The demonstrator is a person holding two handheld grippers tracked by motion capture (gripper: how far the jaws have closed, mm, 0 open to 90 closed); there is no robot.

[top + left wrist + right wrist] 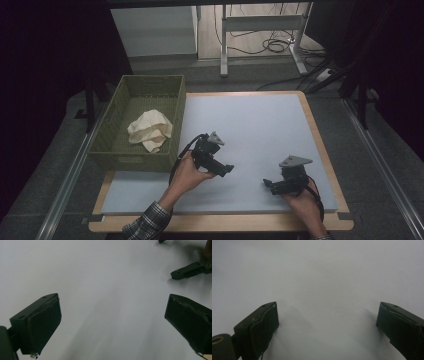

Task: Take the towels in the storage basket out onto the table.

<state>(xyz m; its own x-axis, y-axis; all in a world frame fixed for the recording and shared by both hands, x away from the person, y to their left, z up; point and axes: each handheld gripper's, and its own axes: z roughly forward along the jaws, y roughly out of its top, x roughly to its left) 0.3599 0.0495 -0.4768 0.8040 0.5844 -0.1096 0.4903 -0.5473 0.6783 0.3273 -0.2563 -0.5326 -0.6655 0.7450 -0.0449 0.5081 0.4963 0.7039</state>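
A: Right gripper (270, 185) and left gripper (227, 170) low over the pale grey mat (260, 130), jaws spread wide, nothing held.

B: Target?

A: Crumpled cream cloth (150, 130) in the green woven basket (172, 82), far left. Likely soft, light; pinch a raised fold.

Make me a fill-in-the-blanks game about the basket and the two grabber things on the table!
1. The crumpled cream cloth lies inside the green ____.
2. The left gripper has its jaws wide ____ with nothing between them.
3. The basket sits at the table's ____ side in the high view.
4. Both the left gripper and the right gripper are over the pale ____ mat.

Missing words: basket; open; left; grey
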